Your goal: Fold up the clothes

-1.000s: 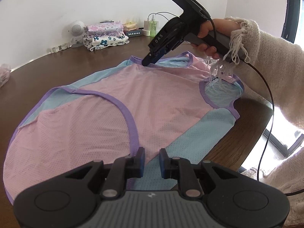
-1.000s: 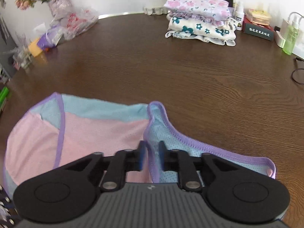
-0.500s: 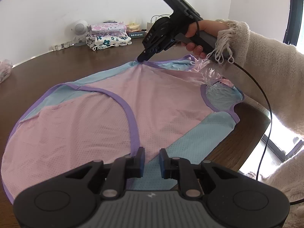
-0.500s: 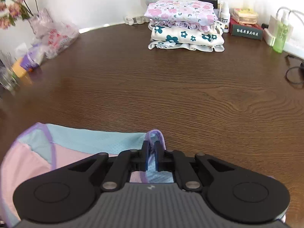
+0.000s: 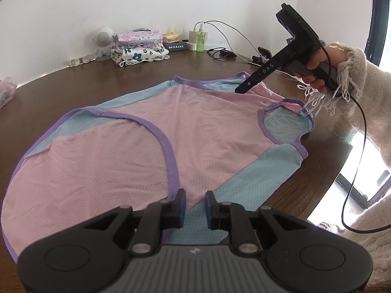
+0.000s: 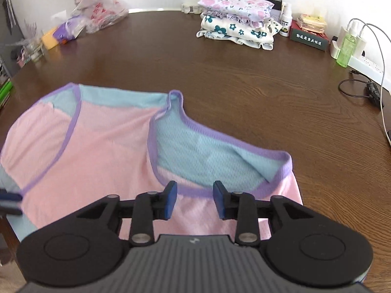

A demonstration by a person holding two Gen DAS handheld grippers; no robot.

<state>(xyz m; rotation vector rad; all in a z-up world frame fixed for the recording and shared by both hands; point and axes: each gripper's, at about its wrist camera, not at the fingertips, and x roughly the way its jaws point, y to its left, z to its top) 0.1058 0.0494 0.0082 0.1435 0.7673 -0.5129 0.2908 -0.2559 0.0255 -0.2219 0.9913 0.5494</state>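
A pink and light-blue mesh tank top (image 5: 151, 146) with purple trim lies spread flat on the brown table (image 6: 244, 78). My left gripper (image 5: 195, 205) sits low over its near edge. The jaws stand a narrow gap apart, with flat cloth showing beneath them and none pinched. My right gripper (image 6: 194, 195) hovers over the purple neckline trim (image 6: 193, 191), its jaws opening and gripping nothing. In the left wrist view the right gripper (image 5: 240, 89) points down at the far neckline, held by a hand in a cream knitted sleeve (image 5: 366, 92).
A stack of folded floral clothes (image 6: 237, 22) stands at the back by a white fan (image 5: 102, 36). A green bottle (image 6: 347, 46), a dark box (image 6: 309, 39) and cables (image 6: 361, 90) are at the back right. Plastic bags (image 6: 97, 17) lie at the back left. The table edge (image 5: 325, 183) runs close on the right.
The right gripper shut on the far shoulder strap and drew it outward. It then let go and swung right to the neckline with its jaws apart. The left gripper stayed put.
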